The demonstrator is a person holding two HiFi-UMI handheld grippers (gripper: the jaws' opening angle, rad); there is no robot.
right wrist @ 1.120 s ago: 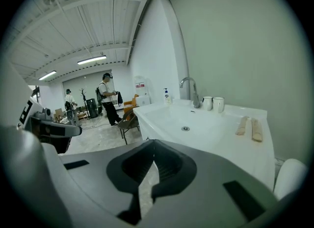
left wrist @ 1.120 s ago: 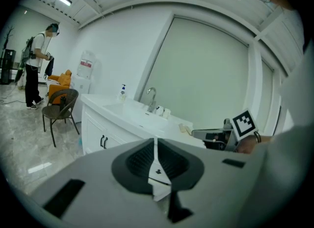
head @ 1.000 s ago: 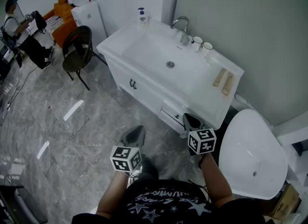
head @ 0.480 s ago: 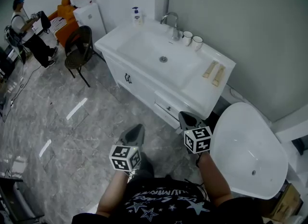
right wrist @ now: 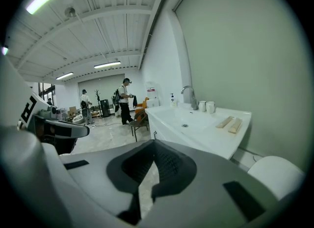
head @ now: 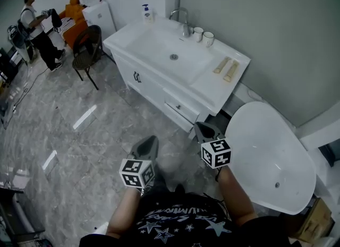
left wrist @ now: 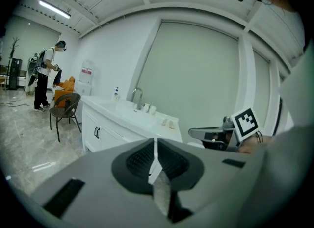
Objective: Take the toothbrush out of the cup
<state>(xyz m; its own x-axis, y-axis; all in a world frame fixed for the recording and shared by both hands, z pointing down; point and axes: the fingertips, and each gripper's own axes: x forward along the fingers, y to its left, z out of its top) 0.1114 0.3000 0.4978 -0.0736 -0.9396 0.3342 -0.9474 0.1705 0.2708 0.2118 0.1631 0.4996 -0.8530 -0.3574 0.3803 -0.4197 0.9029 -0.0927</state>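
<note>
Left claw point(head: 150, 144) and right claw point(head: 202, 129) are both pressed together, empty — well apart from the two white cups point(head: 198, 33) beside the faucet point(head: 183, 20) on the sink tabletop point(head: 210, 84). The toothbrush is too small to see, so I judge this fits approaching the cups or standing back afterwards.

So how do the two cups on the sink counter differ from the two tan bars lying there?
The cups are white and round; the tan bars are long and narrow. The cups stand upright beside the faucet; the tan bars lie flat, farther right along the counter. Both pairs sit side by side on the white counter.
</note>
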